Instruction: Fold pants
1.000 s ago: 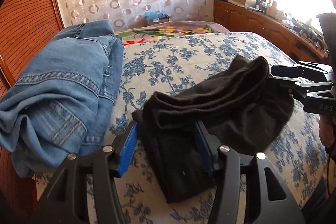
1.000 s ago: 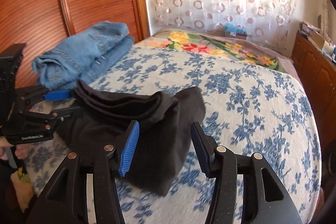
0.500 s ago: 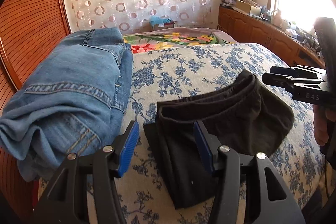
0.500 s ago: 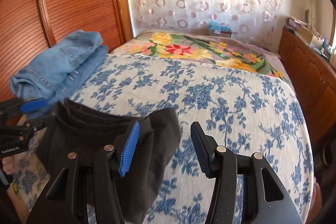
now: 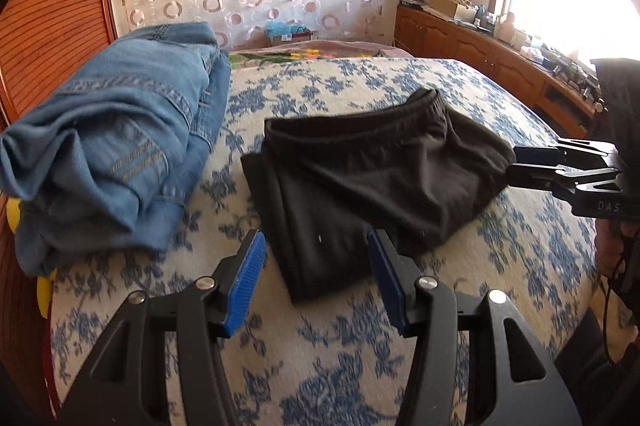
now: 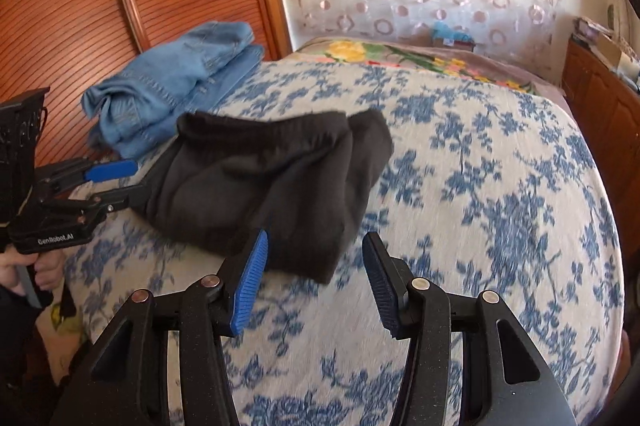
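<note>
- Bed (image 5: 460,94): a cover with a blue flower print fills both views and carries everything below; its bare part lies near and to the right.
- Jeans (image 5: 120,130): a folded blue stack on the far left of the bed, just beside the black pants but apart from them.
- Black pants (image 5: 372,182): a folded bundle lying loose on the cover, near the middle-left of the bed. Its long axis runs left to right between the two grippers, with the elastic waistband along the far edge.
- Left gripper (image 5: 316,282): jaws apart and empty; the near left corner of the pants shows between and just beyond the blue pads.
- Right gripper (image 6: 314,282): jaws likewise apart, gripping nothing; the near right corner of the bundle lies just ahead, toward its left pad.
- Judgement: each gripper faces its own end of the bundle, so neither is clearly nearer; either could take hold without crossing.
</note>
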Demonstrator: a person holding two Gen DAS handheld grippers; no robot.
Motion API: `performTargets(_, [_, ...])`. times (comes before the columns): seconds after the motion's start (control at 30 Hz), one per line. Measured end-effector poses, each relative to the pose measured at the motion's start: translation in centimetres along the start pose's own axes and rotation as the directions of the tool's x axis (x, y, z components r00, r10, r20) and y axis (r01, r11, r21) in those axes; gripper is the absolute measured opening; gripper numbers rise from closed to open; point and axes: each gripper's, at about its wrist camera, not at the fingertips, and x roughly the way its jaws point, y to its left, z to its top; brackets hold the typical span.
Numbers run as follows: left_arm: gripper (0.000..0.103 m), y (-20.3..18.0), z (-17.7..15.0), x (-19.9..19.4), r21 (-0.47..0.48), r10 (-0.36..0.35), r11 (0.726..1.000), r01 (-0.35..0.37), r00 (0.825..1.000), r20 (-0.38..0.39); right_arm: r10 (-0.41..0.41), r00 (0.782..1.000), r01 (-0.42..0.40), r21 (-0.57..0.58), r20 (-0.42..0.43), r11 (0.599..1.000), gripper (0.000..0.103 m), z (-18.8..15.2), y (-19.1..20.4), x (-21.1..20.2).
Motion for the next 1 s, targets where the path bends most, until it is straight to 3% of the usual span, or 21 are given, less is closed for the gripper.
performTargets(0.13, [0.051,-0.1,-0.7,0.1,0.002,-0.010,1.000,0.010,1.000,-0.006,0.006,1.000,-0.006,-0.001,-0.019,1.000,0.048,-0.7,-0.1,0.4])
performTargets(0.23, [0.037,-0.2,-0.8,0.5,0.001,-0.022,1.000,0.022,1.000,-0.020,0.002,1.000,-0.003,-0.010,-0.028,1.000,0.048,-0.7,-0.1,0.8])
performTargets(0.33, [0.031,-0.5,-0.7,0.6,0.007,-0.030,1.000,0.030,0.999,-0.018,0.006,0.999,-0.007,-0.011,-0.042,1.000,0.045,-0.5,-0.1,1.3])
performTargets(0.6, [0.008,0.2,-0.9,0.4,-0.001,-0.058,0.998,0.058,0.998,-0.003,0.060,0.996,-0.061,-0.031,-0.059,0.998,0.010,-0.5,-0.1,1.5])
performTargets(1.0, [0.005,1.2,-2.0,-1.1,-0.020,-0.042,0.999,0.043,0.999,0.021,0.058,0.998,-0.060,-0.074,-0.028,0.995,0.006,-1.7,0.3,-1.1])
